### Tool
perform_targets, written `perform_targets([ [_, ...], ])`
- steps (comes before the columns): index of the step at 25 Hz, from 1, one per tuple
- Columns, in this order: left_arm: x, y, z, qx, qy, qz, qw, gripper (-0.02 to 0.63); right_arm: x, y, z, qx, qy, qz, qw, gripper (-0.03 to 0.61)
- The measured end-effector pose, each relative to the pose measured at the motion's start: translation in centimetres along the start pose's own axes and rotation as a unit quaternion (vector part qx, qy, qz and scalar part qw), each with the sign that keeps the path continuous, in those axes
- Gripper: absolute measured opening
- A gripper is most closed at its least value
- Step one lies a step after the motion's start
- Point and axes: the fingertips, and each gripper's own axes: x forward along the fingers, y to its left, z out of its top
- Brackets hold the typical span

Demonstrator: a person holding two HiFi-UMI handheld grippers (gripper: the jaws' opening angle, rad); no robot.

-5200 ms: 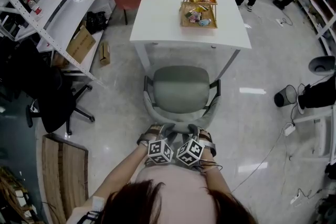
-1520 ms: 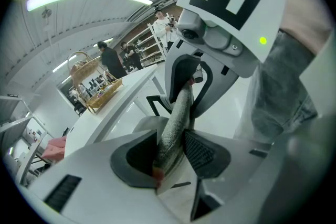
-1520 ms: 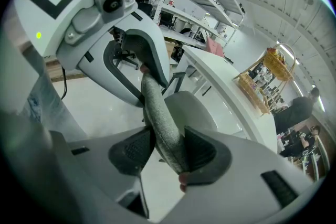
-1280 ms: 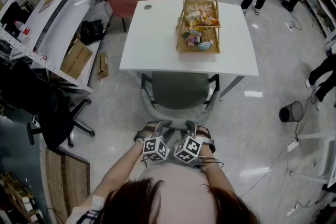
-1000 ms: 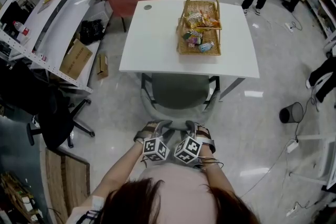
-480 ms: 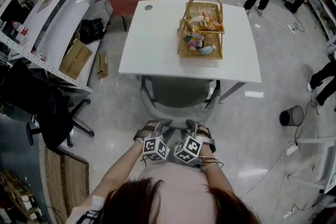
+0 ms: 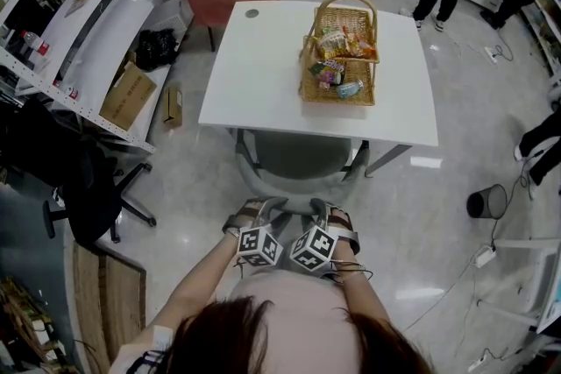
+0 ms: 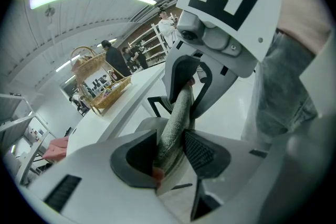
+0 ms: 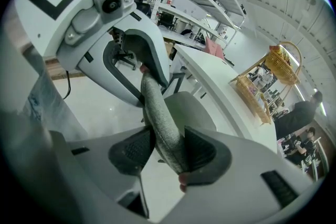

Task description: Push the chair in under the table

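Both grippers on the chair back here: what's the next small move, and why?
Probably push the grey padded office chair forward: the left gripper and right gripper both clamp its backrest, and part of its seat shows outside the near edge of the white rectangular table.

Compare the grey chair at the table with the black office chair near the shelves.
Colour: the grey chair is grey-green, the black office chair black.
Place: the grey chair's seat is partly under the white table; the black office chair stands clear of it.
Handling: left gripper and right gripper clamp the grey chair's backrest; nothing holds the black office chair.
Both stand upright on the floor.
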Motion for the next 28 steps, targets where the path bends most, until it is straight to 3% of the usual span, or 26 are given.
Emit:
perform_targets([
  [28,2.5,4.3,0.4,-0.012,0.005,0.016,0.9998,0.164,2.2,-4.3,1.2,-0.019,-0.015,-0.003,1.0,0.179],
])
